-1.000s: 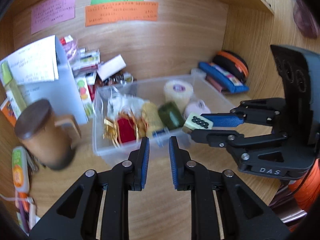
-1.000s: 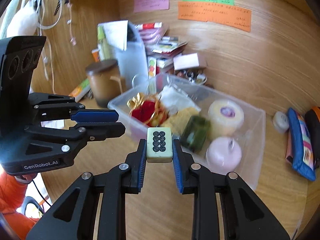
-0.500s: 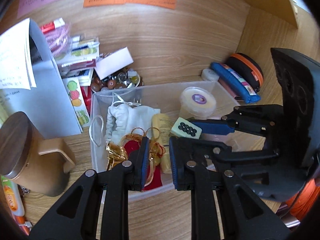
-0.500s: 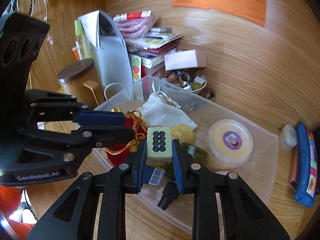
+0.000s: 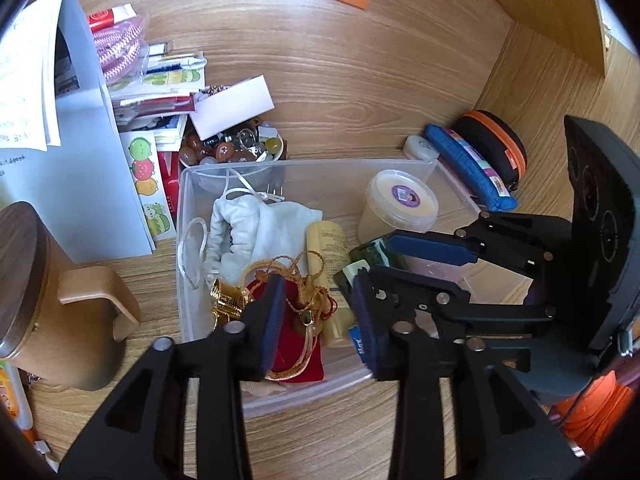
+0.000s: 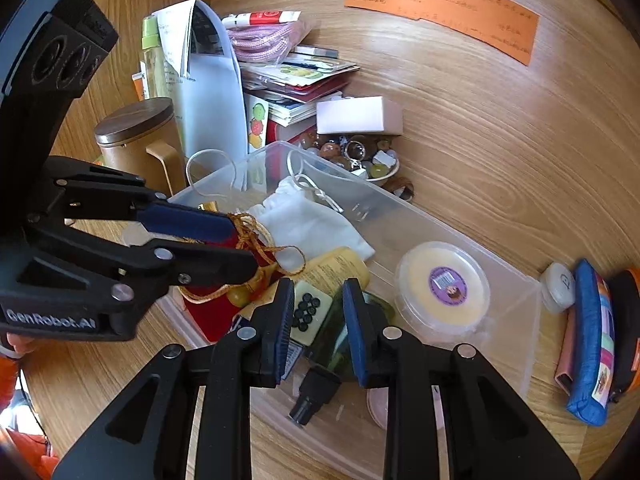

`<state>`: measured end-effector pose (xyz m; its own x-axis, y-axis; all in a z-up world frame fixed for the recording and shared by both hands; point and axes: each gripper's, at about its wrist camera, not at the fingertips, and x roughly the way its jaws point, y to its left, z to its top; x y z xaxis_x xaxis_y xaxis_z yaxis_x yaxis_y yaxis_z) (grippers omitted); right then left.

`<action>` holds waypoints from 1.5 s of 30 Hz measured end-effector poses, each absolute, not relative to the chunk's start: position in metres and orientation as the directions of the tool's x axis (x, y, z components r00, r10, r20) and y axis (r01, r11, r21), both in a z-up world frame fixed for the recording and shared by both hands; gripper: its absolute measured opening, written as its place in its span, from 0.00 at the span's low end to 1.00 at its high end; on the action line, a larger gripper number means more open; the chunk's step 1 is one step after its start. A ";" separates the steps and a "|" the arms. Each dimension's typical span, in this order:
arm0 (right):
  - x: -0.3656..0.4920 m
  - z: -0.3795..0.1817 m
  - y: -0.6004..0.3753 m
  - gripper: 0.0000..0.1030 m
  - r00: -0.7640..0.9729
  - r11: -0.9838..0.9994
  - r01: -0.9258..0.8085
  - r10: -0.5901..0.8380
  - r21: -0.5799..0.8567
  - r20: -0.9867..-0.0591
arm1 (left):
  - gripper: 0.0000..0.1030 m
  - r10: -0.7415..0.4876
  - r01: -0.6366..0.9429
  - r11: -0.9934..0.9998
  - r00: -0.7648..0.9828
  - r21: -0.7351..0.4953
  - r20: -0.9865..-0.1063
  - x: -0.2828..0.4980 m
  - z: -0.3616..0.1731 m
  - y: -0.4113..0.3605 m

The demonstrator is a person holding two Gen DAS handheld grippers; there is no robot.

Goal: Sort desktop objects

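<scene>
A clear plastic bin (image 5: 304,162) (image 6: 440,232) holds a white drawstring bag (image 5: 264,224), a red pouch with gold cord (image 5: 296,348), a yellow tube (image 5: 328,240), a dark green bottle (image 6: 332,344) and a round lidded tub (image 6: 442,284). My right gripper (image 6: 317,292) hangs over the bin. A pale green mahjong tile (image 6: 310,312) lies tilted between its fingers on the bottle, with a gap to the right pad. Over the red pouch, my left gripper (image 5: 320,320) has its jaws opening, and nothing is between them.
A brown lidded mug (image 5: 52,300) stands left of the bin, with a white file holder (image 5: 80,160) behind it. A bowl of beads (image 5: 232,148) sits at the bin's far corner. A blue pouch (image 5: 468,168) and a black case (image 5: 496,144) lie at the right.
Both grippers moved forward and down over the bin. The left jaws have spread apart. The tile, gripped upright before, now lies tilted and lower between the right fingers.
</scene>
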<state>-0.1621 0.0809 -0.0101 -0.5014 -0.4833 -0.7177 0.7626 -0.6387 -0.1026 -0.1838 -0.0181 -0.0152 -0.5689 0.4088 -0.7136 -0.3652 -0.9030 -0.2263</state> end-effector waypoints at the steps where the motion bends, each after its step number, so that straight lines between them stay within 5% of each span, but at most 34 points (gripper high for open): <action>1: -0.161 -0.009 0.083 0.24 -0.504 -0.643 0.759 -0.484 -0.099 -0.715 | 0.44 0.407 -0.365 -0.904 -0.576 -0.223 -0.709 -0.182 -0.013 -0.018; 14: -0.129 0.024 0.139 0.64 -0.633 -0.741 0.662 -0.471 -0.114 -0.615 | 0.72 0.365 -0.346 -0.926 -0.712 -0.152 -0.600 -0.136 0.020 -0.021; 19: -0.116 0.035 0.158 0.72 -0.697 -0.791 0.602 -0.454 -0.110 -0.555 | 0.89 0.332 -0.308 -0.941 -0.747 -0.142 -0.577 -0.114 0.026 -0.018; 29: -0.080 0.040 0.181 0.86 -0.779 -0.868 0.491 -0.399 -0.075 -0.484 | 0.97 0.182 -0.176 -0.982 -0.829 -0.062 -0.528 -0.069 0.035 -0.005; 32: -0.070 0.040 0.188 0.99 -0.793 -0.887 0.460 -0.386 -0.047 -0.471 | 0.97 0.107 -0.092 -0.994 -0.859 -0.055 -0.500 -0.057 0.036 -0.008; 45: -0.052 0.035 0.197 1.00 -0.835 -0.921 0.387 -0.327 -0.049 -0.442 | 0.99 0.017 -0.017 -1.000 -0.906 -0.004 -0.423 -0.032 0.031 -0.006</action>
<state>-0.0519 0.1972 0.0350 -0.8351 -0.3271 -0.4423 0.3867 -0.9209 -0.0490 -0.0322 -0.0063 0.0309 -0.9057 0.0174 -0.4235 -0.0174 -0.9998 -0.0040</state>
